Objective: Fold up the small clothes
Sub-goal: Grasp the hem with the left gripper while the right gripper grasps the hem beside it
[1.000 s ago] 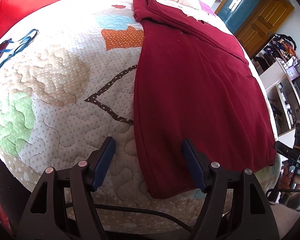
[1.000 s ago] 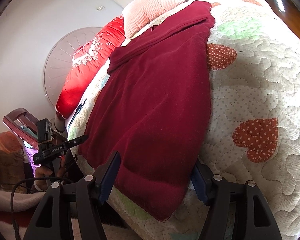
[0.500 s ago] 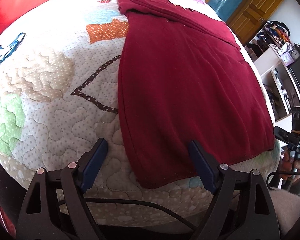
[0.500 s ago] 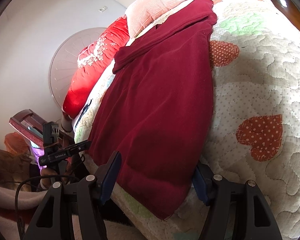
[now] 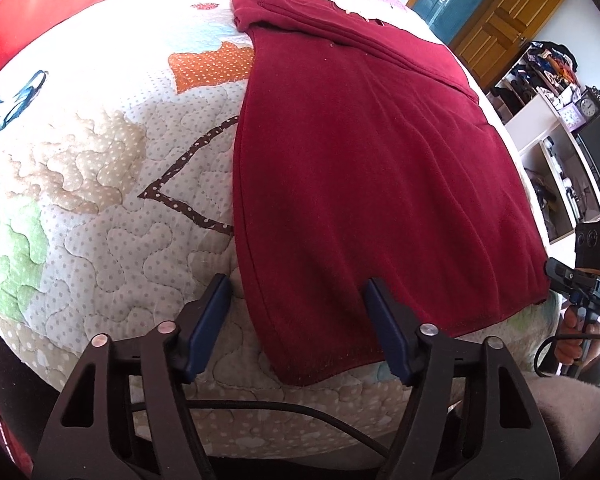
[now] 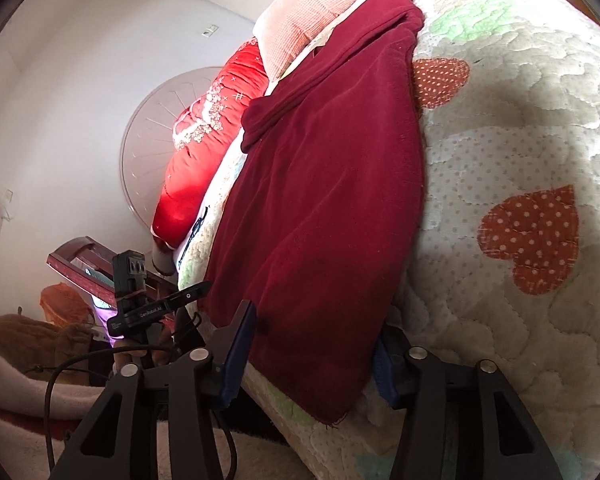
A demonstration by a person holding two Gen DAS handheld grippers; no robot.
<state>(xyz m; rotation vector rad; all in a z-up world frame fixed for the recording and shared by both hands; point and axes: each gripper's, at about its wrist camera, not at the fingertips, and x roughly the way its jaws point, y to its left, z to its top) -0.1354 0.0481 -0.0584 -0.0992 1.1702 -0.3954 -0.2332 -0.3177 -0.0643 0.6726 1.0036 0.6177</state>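
Stage: we judge the fold partly made. The maroon garment (image 5: 364,184) lies spread on the quilted bedspread (image 5: 100,184), its sleeves already laid across the top in a band at the upper centre of the left wrist view; the lengthwise fold of the body is still to do.
Garment place: centre and right of the left wrist view, its lower hem hanging over the bed edge at the lower centre.
Garment look: soft, fleecy, deep red, mostly flat with a few shallow creases; a loose thread shows at the hem corner in the right wrist view.
Left gripper (image 5: 296,300): jaws closing, the left hem corner between them, pads not yet pressing.
Right gripper (image 6: 316,336): jaws closing around the right hem corner; we cannot tell whether the pads already bite.
Left to do: seize both corners, carry the hem up.
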